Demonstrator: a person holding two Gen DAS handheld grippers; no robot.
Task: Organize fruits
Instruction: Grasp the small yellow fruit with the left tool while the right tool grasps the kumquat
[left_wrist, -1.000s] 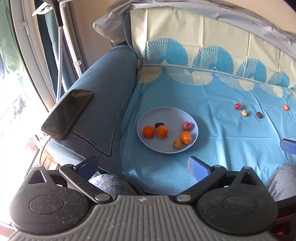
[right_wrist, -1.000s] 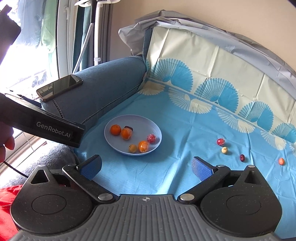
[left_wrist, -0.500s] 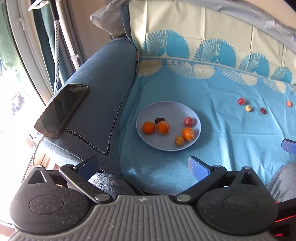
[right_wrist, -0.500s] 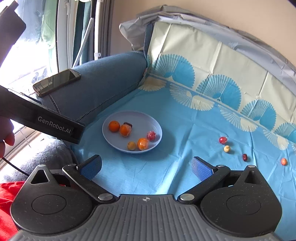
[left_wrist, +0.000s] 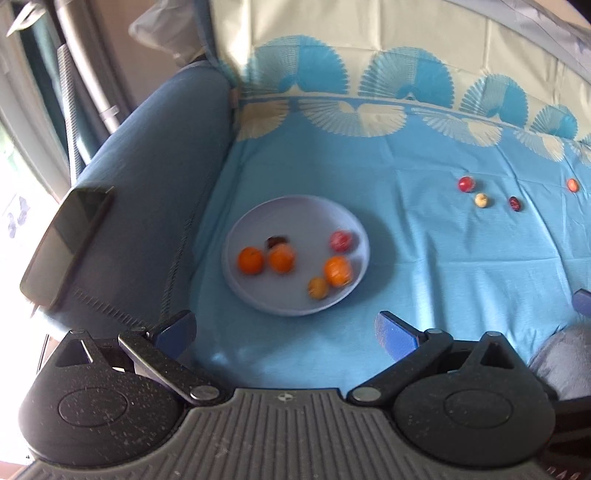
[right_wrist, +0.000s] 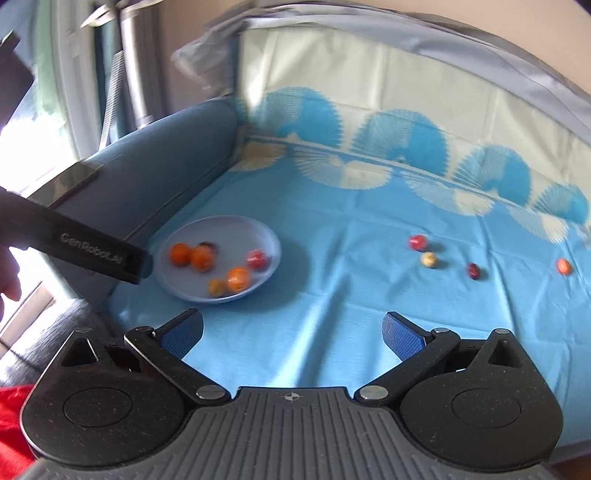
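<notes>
Both my tools are spread wide and hold nothing. Four loose fruits (right_wrist: 428, 259) lie far right on the blue sheet (right_wrist: 332, 302), nearer my right tool (right_wrist: 293, 334) than my left tool (left_wrist: 284, 330). The plate (right_wrist: 269, 236), blurred, sits left with perhaps six fruits.

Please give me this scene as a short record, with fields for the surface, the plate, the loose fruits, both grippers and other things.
surface: blue cloth over a sofa seat
plate: six fruits in it
loose fruits: four on the cloth, red fruit, pale fruit, dark fruit, orange fruit
left gripper: open, empty
right gripper: open, empty
other: phone on the armrest
</notes>
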